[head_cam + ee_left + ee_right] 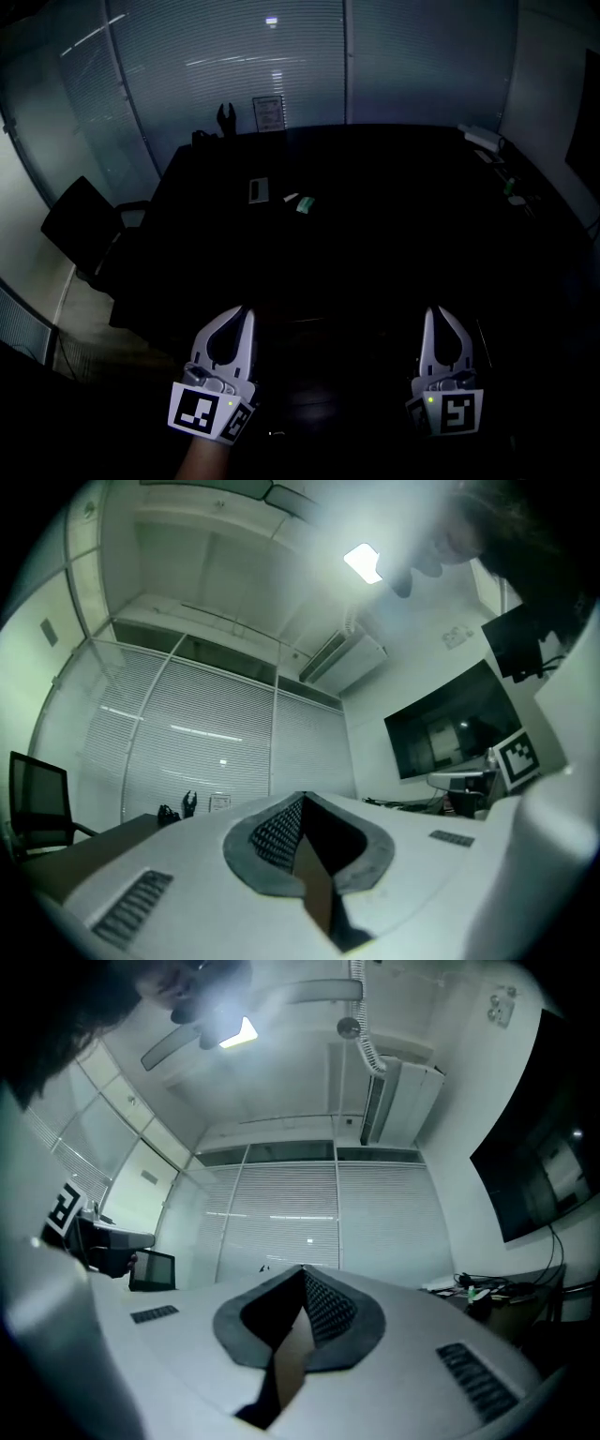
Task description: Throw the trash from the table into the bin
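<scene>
"Trash position, for the record?"

"Two bits noted: a small pale green crumpled piece (306,203) and a white scrap (290,198) just beside it. Both lie on the dark, wide table top (394,244), toward its far side. A flat grey rectangular object (259,190) sits near them on the left. Too dim to say what any of them is made of."

"Left gripper (247,311)?"

"White, two-jawed, with a marker cube at its base. It hangs over the near edge of the table, well apart from the trash. Its own view shows the jaws clenched, tips meeting, with nothing between the ribbed pads."

"Right gripper (439,311)?"

"Same entry. It is level with the left one and well apart from it, pointing across the table. Jaws are pressed together and empty."

"Surroundings?"

"A black office chair (80,225) stands off the table's left corner. A wall of pale slatted blinds (234,66) runs behind the far end, with a small framed sheet (268,112) upright at that far edge. Some pale clutter (483,138) is at the far right corner, too small to identify. The room is dark."
</scene>
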